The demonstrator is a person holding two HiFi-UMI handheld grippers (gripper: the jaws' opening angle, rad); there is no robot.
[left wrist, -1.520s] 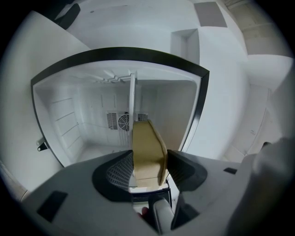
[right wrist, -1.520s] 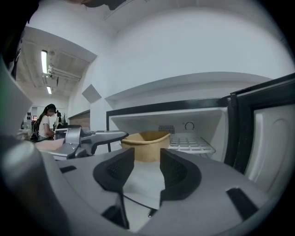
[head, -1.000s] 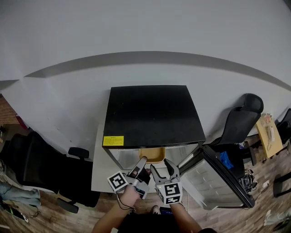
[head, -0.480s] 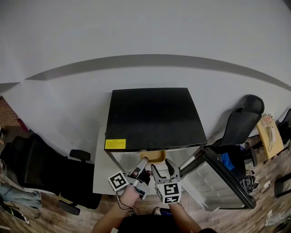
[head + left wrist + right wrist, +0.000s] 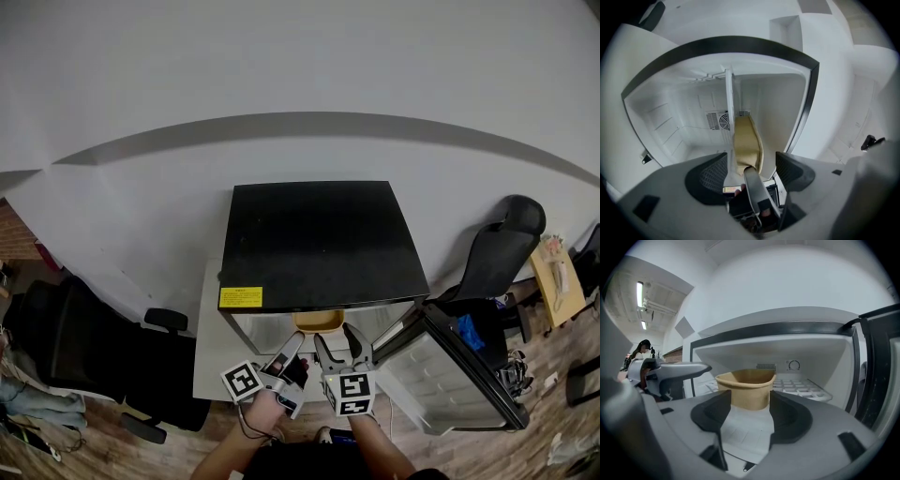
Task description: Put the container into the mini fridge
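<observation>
The tan container stands on the shelf just inside the open black-topped mini fridge. In the right gripper view the container sits upright on the white fridge floor, beyond my right gripper, whose jaws stand open and apart from it. In the left gripper view, turned sideways, the container shows past my left gripper. Its jaws are opening and nothing is pressed between the pads. Both grippers, left and right, hang side by side at the fridge opening.
The fridge door swings open to the right. A wire shelf lies to the container's right inside. Black office chairs stand at the left and right. The fridge sits on a pale mat over wood flooring.
Both grippers have drawn back a little from the fridge opening toward the person. The container stays on the fridge shelf.
</observation>
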